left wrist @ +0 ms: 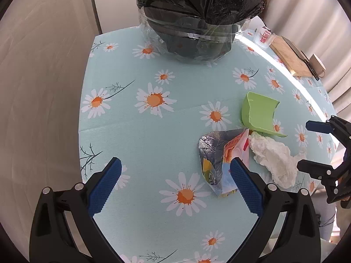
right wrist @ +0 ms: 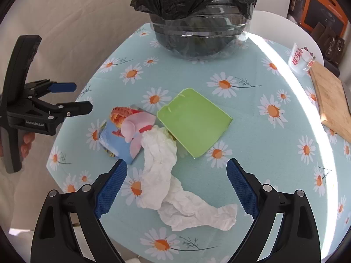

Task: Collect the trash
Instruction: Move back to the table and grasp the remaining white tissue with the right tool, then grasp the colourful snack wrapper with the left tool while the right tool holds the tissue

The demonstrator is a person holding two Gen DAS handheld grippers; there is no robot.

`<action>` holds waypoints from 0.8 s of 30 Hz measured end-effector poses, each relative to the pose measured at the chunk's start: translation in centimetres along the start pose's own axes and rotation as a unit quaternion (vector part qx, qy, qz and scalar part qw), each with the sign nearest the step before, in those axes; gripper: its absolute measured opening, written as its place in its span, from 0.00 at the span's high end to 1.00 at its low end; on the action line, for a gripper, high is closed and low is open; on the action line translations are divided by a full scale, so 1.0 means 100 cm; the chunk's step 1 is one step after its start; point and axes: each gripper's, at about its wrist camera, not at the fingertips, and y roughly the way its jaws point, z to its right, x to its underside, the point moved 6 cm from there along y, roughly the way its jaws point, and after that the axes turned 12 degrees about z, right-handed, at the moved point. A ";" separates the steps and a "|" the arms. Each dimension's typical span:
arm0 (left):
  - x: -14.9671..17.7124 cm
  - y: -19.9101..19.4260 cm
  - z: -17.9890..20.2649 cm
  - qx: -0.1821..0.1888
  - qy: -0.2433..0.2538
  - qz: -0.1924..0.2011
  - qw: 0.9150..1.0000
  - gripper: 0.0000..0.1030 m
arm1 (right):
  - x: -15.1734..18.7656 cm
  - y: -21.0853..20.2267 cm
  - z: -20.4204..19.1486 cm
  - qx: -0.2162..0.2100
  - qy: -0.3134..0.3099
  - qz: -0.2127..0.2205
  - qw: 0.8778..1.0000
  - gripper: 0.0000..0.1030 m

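A crumpled white tissue (right wrist: pixel 173 179) lies on the daisy tablecloth (right wrist: pixel 252 131), between the open fingers of my right gripper (right wrist: pixel 176 168). It also shows in the left wrist view (left wrist: pixel 274 160). A torn foil snack wrapper (left wrist: pixel 221 160) lies beside it, just left of my left gripper's right fingertip; it shows in the right view too (right wrist: pixel 129 131). A green plastic scoop (right wrist: pixel 195 120) lies upside down behind the tissue. My left gripper (left wrist: pixel 175 168) is open and empty above the cloth. A clear bin with a black bag (left wrist: pixel 197 17) stands at the table's far edge.
A wooden cutting board (right wrist: pixel 331 100) and a plastic cup with red print (right wrist: pixel 300 59) sit at the far right. Curtains hang beyond the table. My left gripper (right wrist: pixel 74 98) hovers off the table's left edge in the right view.
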 end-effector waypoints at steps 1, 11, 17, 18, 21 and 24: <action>0.001 0.000 -0.001 0.002 0.007 -0.001 1.000 0.06 | 0.004 0.005 -0.003 -0.003 0.007 -0.005 1.000 0.15; 0.010 0.001 0.000 0.018 0.048 -0.005 0.999 0.06 | 0.040 0.027 -0.019 -0.021 0.015 -0.037 0.999 0.82; 0.014 0.006 0.015 0.042 0.044 -0.006 0.998 0.06 | 0.035 -0.008 -0.008 -0.023 0.011 -0.020 0.999 0.82; 0.013 0.006 0.018 0.045 0.042 -0.003 0.998 0.06 | 0.030 -0.014 -0.005 -0.026 0.007 -0.015 1.000 0.82; 0.013 0.009 0.027 0.058 0.023 0.003 0.998 0.06 | 0.021 -0.027 0.001 -0.037 -0.001 -0.009 0.999 0.82; 0.013 0.013 0.038 0.066 0.011 0.008 0.998 0.06 | 0.011 -0.037 0.002 -0.042 -0.018 -0.005 0.999 0.82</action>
